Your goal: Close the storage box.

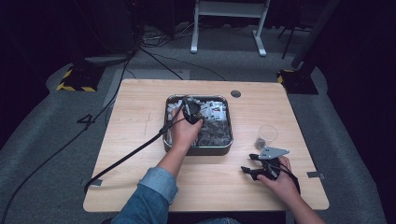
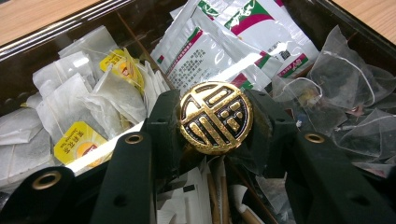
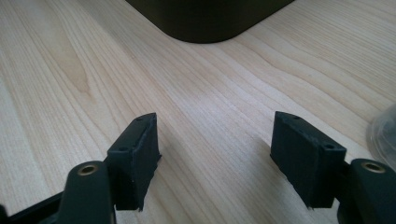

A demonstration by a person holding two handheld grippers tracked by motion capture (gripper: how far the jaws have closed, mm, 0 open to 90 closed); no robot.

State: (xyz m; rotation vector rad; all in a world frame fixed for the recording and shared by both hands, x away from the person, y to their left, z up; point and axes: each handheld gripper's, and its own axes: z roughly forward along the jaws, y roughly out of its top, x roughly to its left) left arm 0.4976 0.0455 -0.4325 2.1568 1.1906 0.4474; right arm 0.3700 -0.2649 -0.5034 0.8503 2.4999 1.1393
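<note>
From above, I hold my left gripper over the tin on the counter for picking. Its own view shows it clamped on a gold token above tea bags. My right gripper rests apart, idle.

Your high view looks forward and down over the light wooden table. Left gripper view sits close inside the grey metal tray; right gripper view skims the tabletop, sharing that tray's corner.
</note>
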